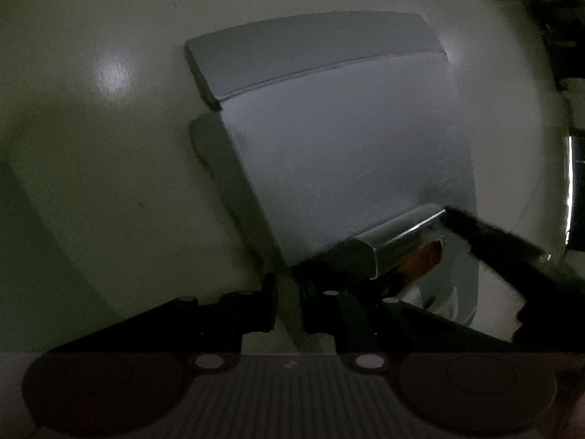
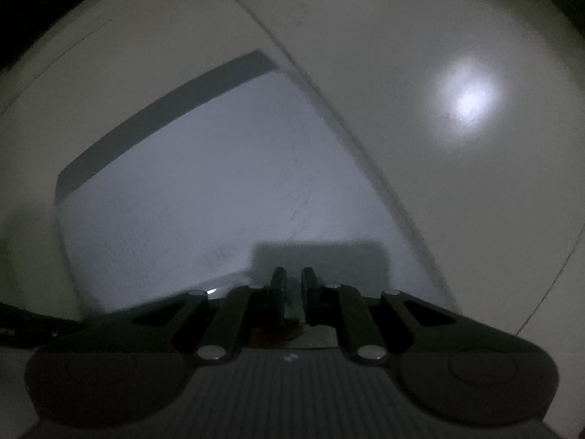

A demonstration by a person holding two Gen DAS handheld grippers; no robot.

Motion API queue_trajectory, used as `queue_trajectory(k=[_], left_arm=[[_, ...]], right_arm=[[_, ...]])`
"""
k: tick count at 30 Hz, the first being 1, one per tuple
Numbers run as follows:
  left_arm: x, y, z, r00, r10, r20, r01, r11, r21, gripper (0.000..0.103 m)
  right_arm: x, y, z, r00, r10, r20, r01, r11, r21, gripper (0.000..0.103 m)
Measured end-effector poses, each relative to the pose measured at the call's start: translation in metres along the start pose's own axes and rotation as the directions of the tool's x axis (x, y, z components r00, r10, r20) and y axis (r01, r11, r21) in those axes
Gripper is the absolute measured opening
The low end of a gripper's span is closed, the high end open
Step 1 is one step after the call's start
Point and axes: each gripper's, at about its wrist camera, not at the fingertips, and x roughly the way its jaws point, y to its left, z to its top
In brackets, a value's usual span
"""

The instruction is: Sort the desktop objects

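Left wrist view: most of the frame is taken up by the pale table (image 1: 91,146), and open surface is seen from 7 to 12 o'clock, broken only by a glare spot (image 1: 111,75) at 10 o'clock. The table's far edge is met at 1 to 3 o'clock, where dark clutter (image 1: 563,18) is too dim to be identified. In the right wrist view a seam across the tabletop is seen running from 11 to 4 o'clock, with bare surface beyond it.

A flat grey tray (image 1: 347,153) is laid at the centre, its raised rim shown as a darker band along the 12 o'clock side. Its 5 o'clock corner is covered by the incoming tool and its near edge is cut off behind the fingers. The tray floor is smeared by blur, and only faint scratches are made out.

The left gripper (image 1: 289,303) is held at 6 o'clock over bare table, just beside the tray's near-left edge. Its fingers are drawn almost together, only a narrow slit is left, and nothing is pinched.

The right gripper (image 2: 293,292) is poised over the tray's near end and is closed on a silver object (image 1: 398,234). That object is seen at 4 o'clock in the left view as a shiny metal block with an orange-brown patch. Its kind cannot be told, and in the right view it is mostly hidden behind the fingers.
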Motion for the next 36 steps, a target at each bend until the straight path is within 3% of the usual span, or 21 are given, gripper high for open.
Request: queue_trajectory(k=[4,12,18,33,36], left_arm=[[0.001,0.002,0.001,1.0,0.001,-0.004,-0.001,1.0,-0.009,0.011],[0.004,-0.003,0.002,1.0,0.013,0.0,-0.013,1.0,0.012,0.011],[0.0,-0.014,0.001,1.0,0.009,0.004,-0.009,0.996,0.087,0.011],[0.009,-0.033,-0.007,0.999,0.043,0.007,-0.043,0.994,0.103,0.012],[0.005,-0.037,-0.01,0.997,0.08,0.02,-0.082,0.978,0.19,0.016]], right_arm=[[0.008,0.008,0.0,0.999,0.035,-0.042,-0.036,0.998,-0.042,0.014],[-0.002,-0.002,-0.004,0.995,0.093,-0.036,-0.092,0.996,0.017,0.013],[-0.004,0.008,-0.008,0.986,0.157,-0.056,-0.157,0.988,-0.006,0.012],[-0.001,0.026,-0.01,0.988,0.141,-0.054,-0.141,0.99,0.005,0.011],[-0.004,0.025,-0.01,0.99,0.132,-0.048,-0.132,0.991,0.011,0.011]])
